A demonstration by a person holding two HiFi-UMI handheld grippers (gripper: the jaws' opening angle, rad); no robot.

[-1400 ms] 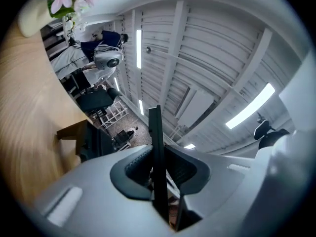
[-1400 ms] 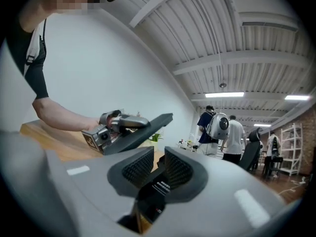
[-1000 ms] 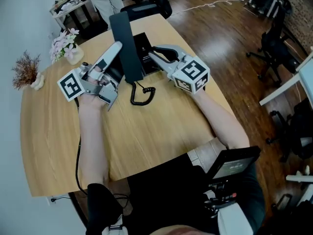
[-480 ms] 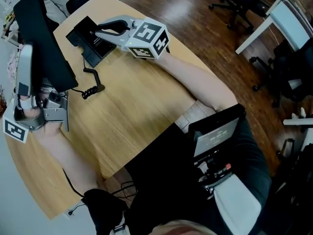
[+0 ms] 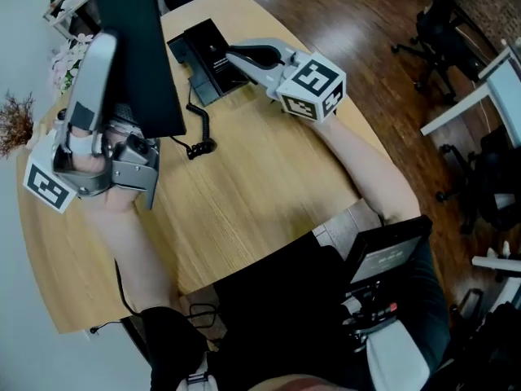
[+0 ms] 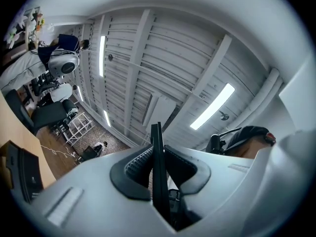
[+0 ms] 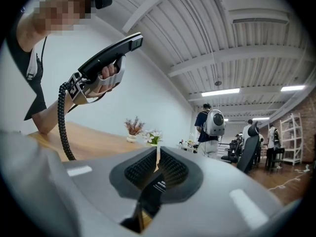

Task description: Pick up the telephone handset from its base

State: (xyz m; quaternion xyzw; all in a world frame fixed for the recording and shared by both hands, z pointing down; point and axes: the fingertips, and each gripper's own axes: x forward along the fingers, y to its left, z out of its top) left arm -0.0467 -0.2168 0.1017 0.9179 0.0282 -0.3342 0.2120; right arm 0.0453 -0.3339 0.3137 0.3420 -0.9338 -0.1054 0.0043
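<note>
telephone handset (image 5: 138,63): sits clamped in left hand-held gripper (image 5: 110,55), high above base (image 5: 203,55); base nipped by right hand-held gripper (image 5: 234,54), likely to hold it down.

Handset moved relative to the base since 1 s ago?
Yes. The handset has come off the base, raised higher and to its left in the head view.
</note>
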